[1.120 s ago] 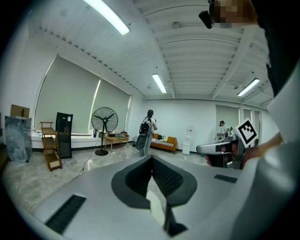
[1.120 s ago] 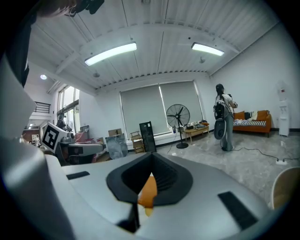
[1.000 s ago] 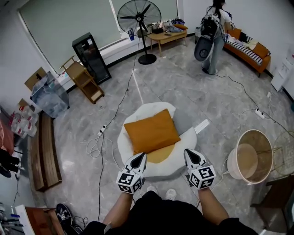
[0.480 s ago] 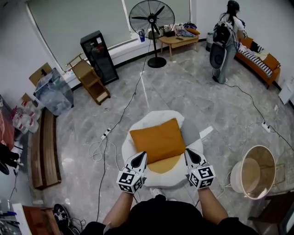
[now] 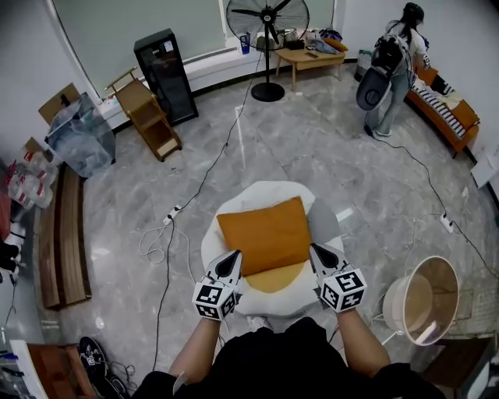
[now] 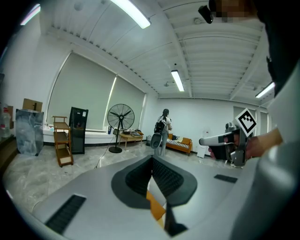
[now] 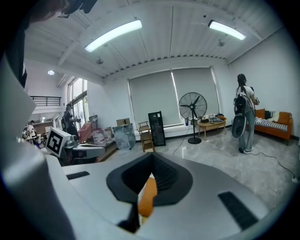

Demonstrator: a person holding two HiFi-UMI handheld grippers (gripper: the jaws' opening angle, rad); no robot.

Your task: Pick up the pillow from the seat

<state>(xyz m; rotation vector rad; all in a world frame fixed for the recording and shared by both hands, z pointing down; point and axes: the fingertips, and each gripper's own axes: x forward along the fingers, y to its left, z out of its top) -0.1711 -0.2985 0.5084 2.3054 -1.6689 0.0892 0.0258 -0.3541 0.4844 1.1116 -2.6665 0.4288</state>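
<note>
Left claw [image 5: 231, 259] and right claw [image 5: 316, 252] both clenched tight and empty, orange pillow [image 5: 263, 234] just ahead between them, lying on the round white seat [image 5: 257, 194], fan [image 5: 267, 47] far beyond, person [image 5: 394, 66] far ahead to the right

Standing fan [image 5: 267, 15], round basket [image 5: 392, 300]

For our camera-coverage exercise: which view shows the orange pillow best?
The head view: the whole pillow lies on the white seat. Each gripper view shows only an orange sliver past its jaws.
</note>
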